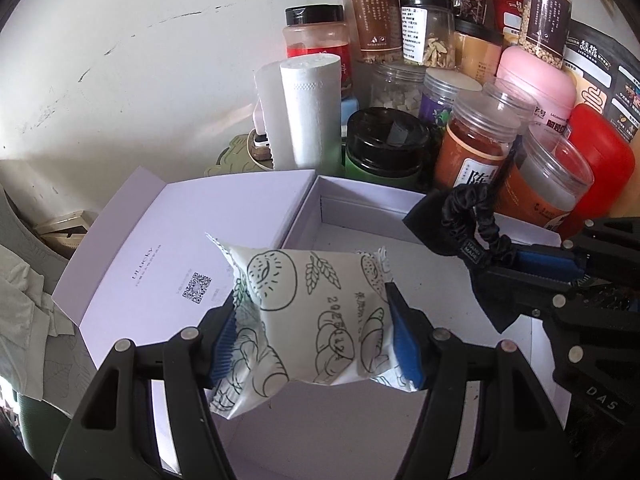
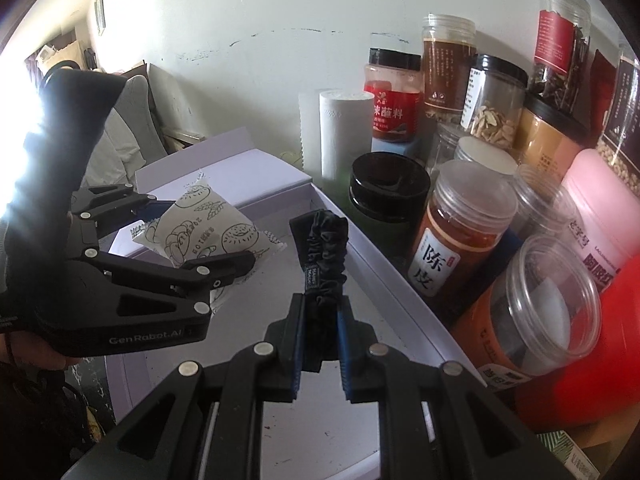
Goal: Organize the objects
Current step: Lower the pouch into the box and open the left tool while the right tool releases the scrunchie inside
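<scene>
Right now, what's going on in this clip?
A person is sorting items into an open white box. The left gripper holds a printed snack packet over it; the right gripper is shut on a black scrunchie, also above the box. Neither item is set down yet. Jars crowd the wall side.

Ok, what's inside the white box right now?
The open white box shows bare floor along its back wall. The snack packet in the left gripper and the black scrunchie in the right gripper cover the rest.
</scene>
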`<action>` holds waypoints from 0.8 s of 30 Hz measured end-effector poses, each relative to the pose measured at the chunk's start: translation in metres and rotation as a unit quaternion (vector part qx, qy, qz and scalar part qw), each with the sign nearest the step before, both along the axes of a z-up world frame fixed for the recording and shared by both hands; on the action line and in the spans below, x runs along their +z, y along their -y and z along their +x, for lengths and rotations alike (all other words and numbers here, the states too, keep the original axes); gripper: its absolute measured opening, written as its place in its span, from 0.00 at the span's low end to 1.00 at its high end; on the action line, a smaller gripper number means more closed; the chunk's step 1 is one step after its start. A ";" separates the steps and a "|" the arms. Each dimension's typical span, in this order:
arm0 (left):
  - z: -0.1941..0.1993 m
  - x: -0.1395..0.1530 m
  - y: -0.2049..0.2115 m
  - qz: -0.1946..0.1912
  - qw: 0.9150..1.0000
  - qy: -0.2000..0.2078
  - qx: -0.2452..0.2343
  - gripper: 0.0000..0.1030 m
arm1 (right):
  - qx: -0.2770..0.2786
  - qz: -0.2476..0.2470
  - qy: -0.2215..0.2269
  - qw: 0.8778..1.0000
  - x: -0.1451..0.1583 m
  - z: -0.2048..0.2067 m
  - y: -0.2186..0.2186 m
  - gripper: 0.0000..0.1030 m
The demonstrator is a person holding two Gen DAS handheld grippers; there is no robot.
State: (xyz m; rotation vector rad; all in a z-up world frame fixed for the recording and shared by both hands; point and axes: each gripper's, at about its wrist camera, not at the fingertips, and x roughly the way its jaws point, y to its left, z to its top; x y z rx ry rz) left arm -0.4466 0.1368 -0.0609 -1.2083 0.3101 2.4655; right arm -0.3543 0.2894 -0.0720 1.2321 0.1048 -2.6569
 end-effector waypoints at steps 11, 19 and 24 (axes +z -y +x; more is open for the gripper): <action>0.003 -0.001 -0.006 0.001 1.000 0.010 -0.006 0.62 | -0.010 0.002 0.029 1.000 -0.014 -0.010 -0.003 0.14; 0.003 0.000 -0.004 -0.016 1.000 0.005 0.006 0.63 | -0.026 0.013 0.039 0.999 -0.017 -0.009 -0.005 0.16; 0.010 0.008 -0.002 -0.020 1.000 0.000 0.009 0.63 | -0.031 0.022 0.039 0.999 -0.011 -0.001 -0.005 0.29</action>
